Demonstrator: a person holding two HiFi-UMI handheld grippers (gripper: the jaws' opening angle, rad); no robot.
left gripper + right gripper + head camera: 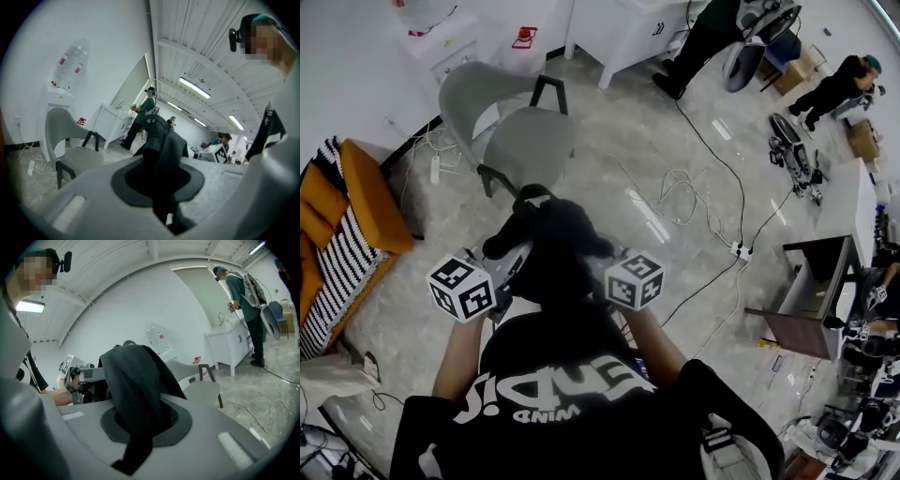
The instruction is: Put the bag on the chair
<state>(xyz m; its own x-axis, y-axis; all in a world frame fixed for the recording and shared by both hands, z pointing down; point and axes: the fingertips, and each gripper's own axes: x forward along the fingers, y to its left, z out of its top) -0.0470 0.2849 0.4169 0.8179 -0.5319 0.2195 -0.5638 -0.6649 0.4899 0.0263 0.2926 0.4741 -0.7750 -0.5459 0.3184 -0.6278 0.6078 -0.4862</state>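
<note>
- The black soft fabric bag (549, 246) hangs in the air between the two grippers, close in front of the person and not yet over any seat.
- The left gripper (160, 182) has its jaws narrowed onto a fold of the bag's black cloth, which rises out of them.
- The right gripper (138, 420) is likewise pinched on a fold of the same bag, with cloth draped up and over its jaws.
- The bag's long axis runs side to side, from one gripper across to the other.
- The grey moulded chair with dark legs (514, 131) stands on the pale floor ahead of the jaws, a little to the left, apart from the bag.
- Its backrest is on the far left side; the seat's near edge faces the bag.
- The left hand looks slightly nearer the seat, so the carry probably goes forward and a touch leftward, both grips kept on.
</note>
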